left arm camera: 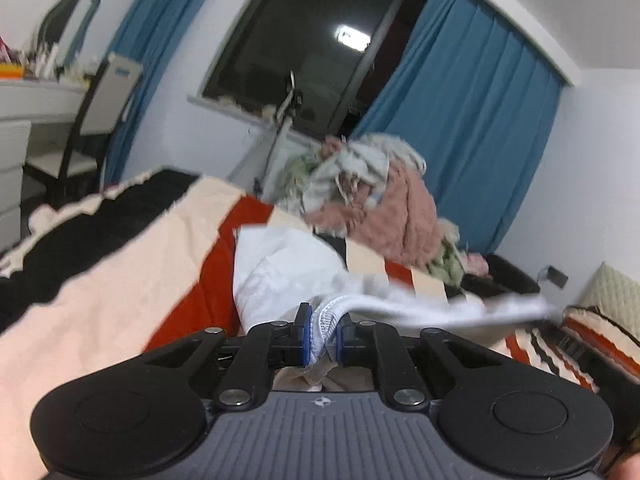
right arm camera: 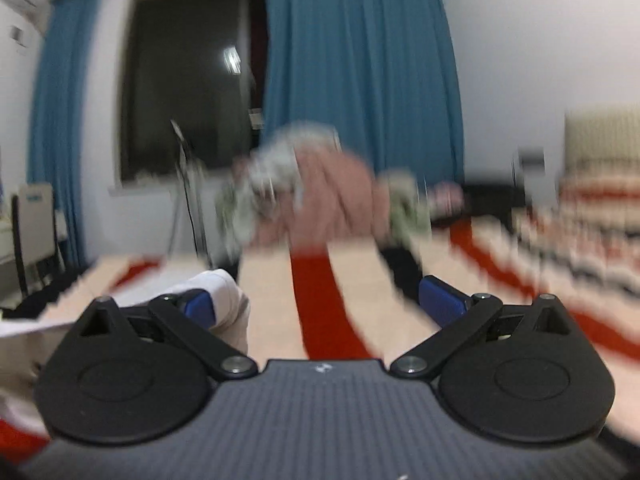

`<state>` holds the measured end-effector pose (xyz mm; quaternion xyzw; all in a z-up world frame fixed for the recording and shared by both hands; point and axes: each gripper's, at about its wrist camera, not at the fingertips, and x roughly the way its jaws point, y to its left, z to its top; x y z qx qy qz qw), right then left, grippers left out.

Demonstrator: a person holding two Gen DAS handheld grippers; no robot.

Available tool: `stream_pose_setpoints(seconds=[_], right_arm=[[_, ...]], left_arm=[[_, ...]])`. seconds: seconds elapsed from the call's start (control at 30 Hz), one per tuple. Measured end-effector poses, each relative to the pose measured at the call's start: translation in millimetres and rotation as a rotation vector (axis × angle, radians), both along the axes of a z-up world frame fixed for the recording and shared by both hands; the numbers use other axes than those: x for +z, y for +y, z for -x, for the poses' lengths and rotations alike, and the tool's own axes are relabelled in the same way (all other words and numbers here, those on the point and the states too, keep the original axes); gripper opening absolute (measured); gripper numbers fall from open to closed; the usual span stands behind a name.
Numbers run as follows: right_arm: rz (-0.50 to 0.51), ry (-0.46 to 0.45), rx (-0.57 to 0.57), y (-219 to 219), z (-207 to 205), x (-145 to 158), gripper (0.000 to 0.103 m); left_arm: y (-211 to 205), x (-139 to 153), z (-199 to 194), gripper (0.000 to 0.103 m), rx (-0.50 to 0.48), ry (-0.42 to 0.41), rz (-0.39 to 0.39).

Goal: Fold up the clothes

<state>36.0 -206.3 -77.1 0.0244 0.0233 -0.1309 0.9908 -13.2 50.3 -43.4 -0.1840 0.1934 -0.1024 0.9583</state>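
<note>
- The bed (left arm camera: pixel 120 264) carries a soft blanket in cream, red and black stripes with jagged edges.
- Behind the bed hang pleated blue curtains (left arm camera: pixel 480 128) beside a dark window (left arm camera: pixel 312 52); a chair (left arm camera: pixel 92 120) stands off the bed's far left corner.
- A rumpled pile (left arm camera: pixel 372 192) of pink, grey and green clothes sits at the bed's far side.
- A white garment (left arm camera: pixel 288 272) lies crumpled mid-bed, nearer than the pile.
- The left gripper (left arm camera: pixel 323 334) has its fingers clamped on the garment's ribbed knit edge.
- The right gripper (right arm camera: pixel 320 304) hangs over the bed, fingers wide apart, holding nothing; white cloth touches the left blue pad (right arm camera: pixel 200 306).
</note>
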Motion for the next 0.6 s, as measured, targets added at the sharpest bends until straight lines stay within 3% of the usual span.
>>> stream_pose_setpoints(seconds=[0.1, 0.27, 0.33, 0.4, 0.6], right_arm=[[0.079, -0.051, 0.015, 6, 5, 6, 0.103], [0.123, -0.026, 0.044, 7, -1, -1, 0.103], [0.136, -0.031, 0.055, 9, 1, -1, 0.103], [0.145, -0.035, 0.063, 13, 4, 2, 0.103], [0.13, -0.026, 0.089, 19, 5, 6, 0.103]], left_arm=[[0, -13, -5, 0.014, -0.027, 0.106, -0.001], [-8, -31, -15, 0.02, -0.079, 0.24, -0.044], [-13, -34, -19, 0.03, -0.094, 0.245, -0.067], [-18, -34, -22, 0.05, -0.091, 0.226, -0.082], [-28, -33, -35, 0.054, -0.013, 0.174, -0.109]])
